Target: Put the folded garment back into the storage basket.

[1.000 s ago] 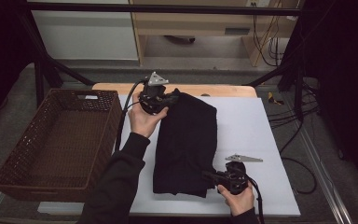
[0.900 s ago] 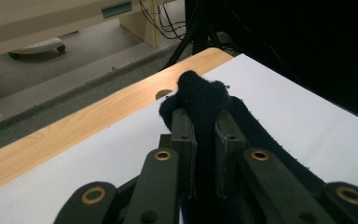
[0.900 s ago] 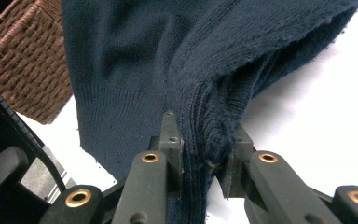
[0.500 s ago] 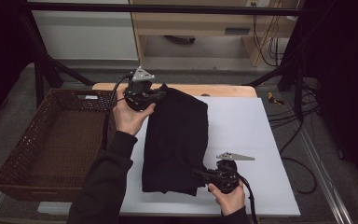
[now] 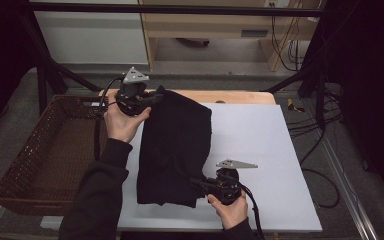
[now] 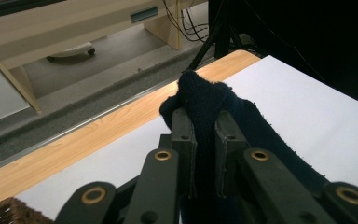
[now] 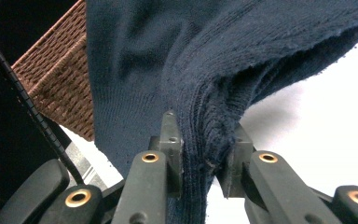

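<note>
On the left, beside the desk (image 5: pixel 260 125), sits a brown woven basket (image 5: pixel 40 150). Nothing can be seen inside it, so the putting-away part looks not yet done. Next comes the left tongs (image 5: pixel 147 99), held in the person's left hand (image 5: pixel 122 122) near the far edge of the desk. Its jaws are pinching one far corner of the dark knitted cloth (image 5: pixel 175 145), and in the left gripper view a little bunch of the cloth (image 6: pixel 200 100) pokes up between the two black jaws. The cloth is folded into a long shape and lies over the left part of the white desk top, close to the basket but not in it. Its far end looks lifted a bit off the desk. To the right, at the near edge, the right tongs (image 5: pixel 205 184) is pinching the near corner of the cloth (image 7: pixel 205 126), with thick folded layers squeezed between its jaws. So the folding seems finished and both ends are gripped. What is left, I think, is to carry the cloth over the rim and let it go in the basket.
</note>
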The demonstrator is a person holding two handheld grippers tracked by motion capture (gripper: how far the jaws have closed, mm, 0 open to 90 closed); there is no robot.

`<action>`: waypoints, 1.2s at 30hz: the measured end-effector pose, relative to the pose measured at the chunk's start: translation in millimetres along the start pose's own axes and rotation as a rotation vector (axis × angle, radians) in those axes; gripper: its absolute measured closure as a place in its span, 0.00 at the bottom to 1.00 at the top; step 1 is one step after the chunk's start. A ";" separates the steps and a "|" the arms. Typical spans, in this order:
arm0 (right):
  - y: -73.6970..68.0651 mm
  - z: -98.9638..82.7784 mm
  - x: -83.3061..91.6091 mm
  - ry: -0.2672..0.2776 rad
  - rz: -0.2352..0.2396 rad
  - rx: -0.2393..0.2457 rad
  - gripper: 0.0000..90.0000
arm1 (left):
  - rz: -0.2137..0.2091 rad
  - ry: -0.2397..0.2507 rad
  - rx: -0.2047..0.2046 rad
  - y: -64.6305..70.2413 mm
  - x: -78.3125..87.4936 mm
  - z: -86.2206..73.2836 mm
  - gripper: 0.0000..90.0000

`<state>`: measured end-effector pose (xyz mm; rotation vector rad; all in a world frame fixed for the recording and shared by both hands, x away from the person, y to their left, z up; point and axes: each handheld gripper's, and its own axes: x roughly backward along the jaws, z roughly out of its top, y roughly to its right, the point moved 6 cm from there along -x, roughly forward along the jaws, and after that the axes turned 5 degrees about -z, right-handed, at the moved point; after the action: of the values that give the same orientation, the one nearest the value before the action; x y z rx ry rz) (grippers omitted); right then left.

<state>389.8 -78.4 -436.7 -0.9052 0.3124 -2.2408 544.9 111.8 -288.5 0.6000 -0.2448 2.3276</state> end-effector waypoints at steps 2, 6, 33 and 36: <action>-3.4 1.4 -2.7 0.006 0.004 0.006 0.83 | 0.009 0.003 -0.002 -4.0 5.1 -0.4 0.89; -10.9 3.5 -6.7 0.017 0.017 0.003 0.83 | 0.022 0.005 -0.004 -11.5 15.5 0.4 0.89; -63.9 29.1 -17.8 0.078 0.086 0.051 0.83 | 0.084 0.039 -0.022 -37.2 83.0 19.3 0.89; -70.5 33.4 -19.8 0.085 0.094 0.059 0.83 | 0.093 0.046 -0.016 -42.2 90.3 22.4 0.89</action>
<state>386.9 -12.2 -391.1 -0.7511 0.3190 -2.1936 523.7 188.8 -224.7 0.5373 -0.2753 2.4240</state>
